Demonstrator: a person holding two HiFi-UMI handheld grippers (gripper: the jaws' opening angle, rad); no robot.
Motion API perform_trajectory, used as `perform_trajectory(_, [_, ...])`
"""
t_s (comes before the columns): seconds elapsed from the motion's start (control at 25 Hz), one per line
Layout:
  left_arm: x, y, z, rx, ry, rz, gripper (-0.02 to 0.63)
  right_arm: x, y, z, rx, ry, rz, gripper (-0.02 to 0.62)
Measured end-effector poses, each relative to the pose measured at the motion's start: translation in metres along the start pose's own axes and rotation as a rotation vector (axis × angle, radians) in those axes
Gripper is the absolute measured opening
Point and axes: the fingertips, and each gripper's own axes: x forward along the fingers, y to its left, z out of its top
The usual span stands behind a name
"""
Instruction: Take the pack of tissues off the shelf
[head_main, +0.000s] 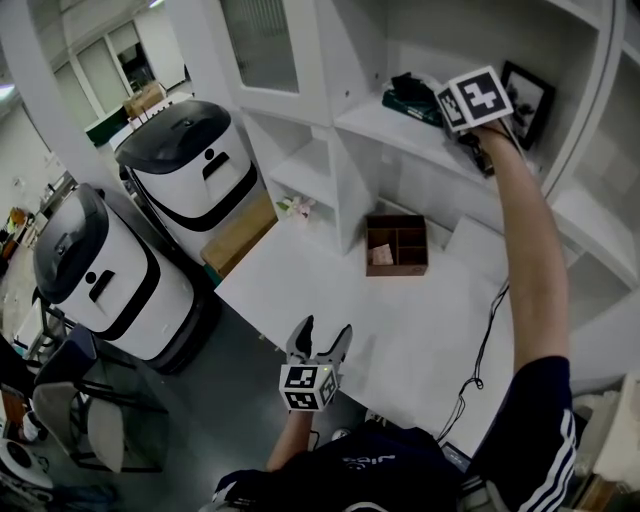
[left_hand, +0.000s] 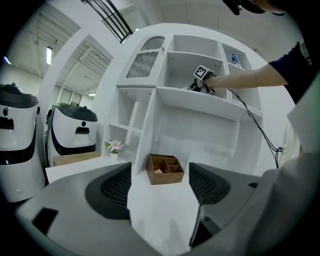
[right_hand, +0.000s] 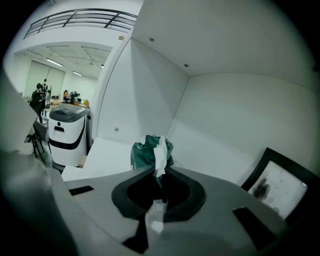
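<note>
- Tissue pack (right_hand: 144, 154), a green wrapper with a white sheet poking out, sits on the upper shelf (head_main: 395, 128), back towards the corner and near a black picture frame (right_hand: 280, 182).
- We judge it light, soft and easily crushed. The film looks slippery, so we'd rather grip the body across its width than that loose sheet, which could simply pull free.
- Right gripper (right_hand: 159, 176) is up there, jaws drawn nearly together on the pack's near end, white tissue pinched between the tips.
- Left gripper (left_hand: 160, 186) hangs low over the white table (head_main: 420, 320), jaws wide apart with nothing between them, and a wooden box (left_hand: 165, 169) lies beyond.
</note>
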Motion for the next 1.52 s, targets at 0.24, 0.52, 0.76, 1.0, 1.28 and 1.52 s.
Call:
perform_trajectory(0.24, [-0.002, -0.005, -0.002, 0.001, 0.0, -0.012, 0.342, -0.023, -0.001, 0.013, -0.008, -0.092, -0.028, 0.02])
perform_trajectory(0.52, [-0.009, -0.015, -0.007, 0.007, 0.003, -0.037, 0.342, -0.063, 0.003, 0.018, -0.036, -0.162, -0.068, 0.02])
perform_trajectory(0.76, [-0.018, -0.026, -0.01, 0.016, 0.003, -0.06, 0.342, -0.1, 0.02, 0.023, -0.046, -0.239, -0.081, 0.02])
perform_trajectory(1.0, [-0.027, -0.039, -0.018, 0.038, 0.019, -0.088, 0.342, -0.133, 0.039, 0.018, -0.1, -0.282, -0.084, 0.02])
perform_trajectory(1.28, [-0.034, -0.05, -0.022, 0.047, 0.021, -0.116, 0.342, -0.169, 0.058, 0.011, -0.128, -0.327, -0.111, 0.02])
perform_trajectory(1.52, [-0.041, -0.061, -0.026, 0.052, 0.023, -0.14, 0.342, -0.183, 0.074, -0.01, -0.116, -0.337, -0.113, 0.02])
